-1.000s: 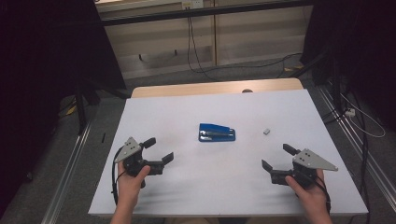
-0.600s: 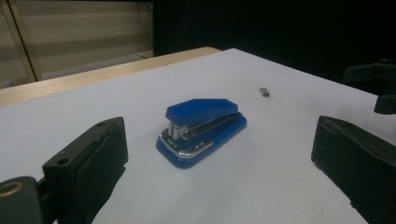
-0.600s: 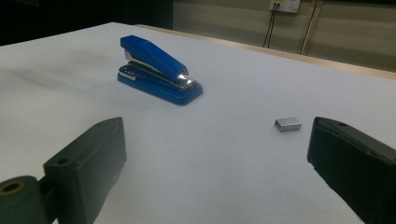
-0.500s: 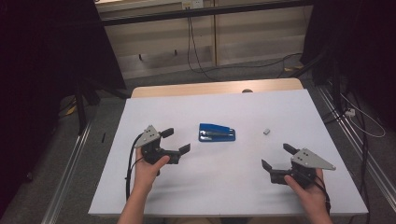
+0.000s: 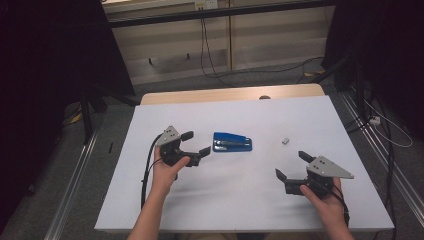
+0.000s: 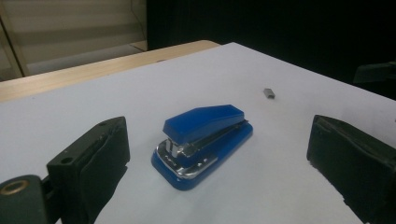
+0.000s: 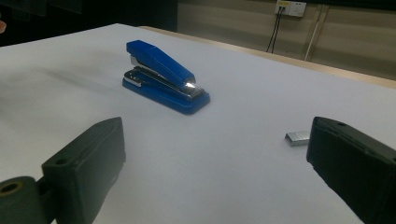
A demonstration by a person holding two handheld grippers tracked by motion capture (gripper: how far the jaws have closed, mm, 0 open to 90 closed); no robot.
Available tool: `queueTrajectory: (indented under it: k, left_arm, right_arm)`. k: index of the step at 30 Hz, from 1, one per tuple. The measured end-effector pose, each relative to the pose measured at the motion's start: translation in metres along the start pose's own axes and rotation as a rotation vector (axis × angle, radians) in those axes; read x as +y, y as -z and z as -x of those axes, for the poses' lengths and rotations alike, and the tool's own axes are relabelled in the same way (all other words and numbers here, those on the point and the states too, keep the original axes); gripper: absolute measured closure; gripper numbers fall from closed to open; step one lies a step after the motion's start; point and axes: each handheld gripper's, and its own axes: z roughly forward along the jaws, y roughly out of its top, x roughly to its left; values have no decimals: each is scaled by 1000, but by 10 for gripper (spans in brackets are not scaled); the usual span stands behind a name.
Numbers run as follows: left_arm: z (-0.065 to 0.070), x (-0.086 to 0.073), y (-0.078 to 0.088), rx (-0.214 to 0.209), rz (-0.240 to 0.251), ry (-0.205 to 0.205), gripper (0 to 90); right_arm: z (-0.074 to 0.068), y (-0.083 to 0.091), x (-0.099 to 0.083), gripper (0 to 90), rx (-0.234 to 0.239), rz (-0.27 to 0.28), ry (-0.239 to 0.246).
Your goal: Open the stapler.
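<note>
Right now the left gripper sits just at nine o'clock of the blue stapler, its jaws spread wide and not touching it. From that gripper's own camera the stapler lies flat between the two jaws, a little ahead. Over at five o'clock of the stapler, well apart, the right gripper waits with jaws open. A small block of staples lies at three o'clock on the white table.

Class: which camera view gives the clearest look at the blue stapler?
The left gripper view: the stapler lies close, between the open jaws, metal front end nearest. The right gripper view shows it farther off, angled. The high view shows it small, from above, beside the left gripper.
</note>
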Motion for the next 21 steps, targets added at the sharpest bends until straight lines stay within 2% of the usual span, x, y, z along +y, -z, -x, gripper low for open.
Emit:
queueTrajectory:
  k: [2, 5, 15, 21]
  left_arm:
    - [-2, 0, -2, -2, -4, 2, 77]
    - [-5, 0, -14, 2, -41, -10, 84]
    - [-13, 10, -32, -27, -62, -26, 115]
    - [-19, 10, -41, -24, -93, -41, 115]
  right_arm:
    - [-1, -3, 1, 40, 10, -1, -4]
    - [-2, -7, 4, 41, 14, -3, -1]
    - [-2, -16, 9, 42, 26, -15, 22]
    - [3, -21, 11, 42, 19, -22, -2]
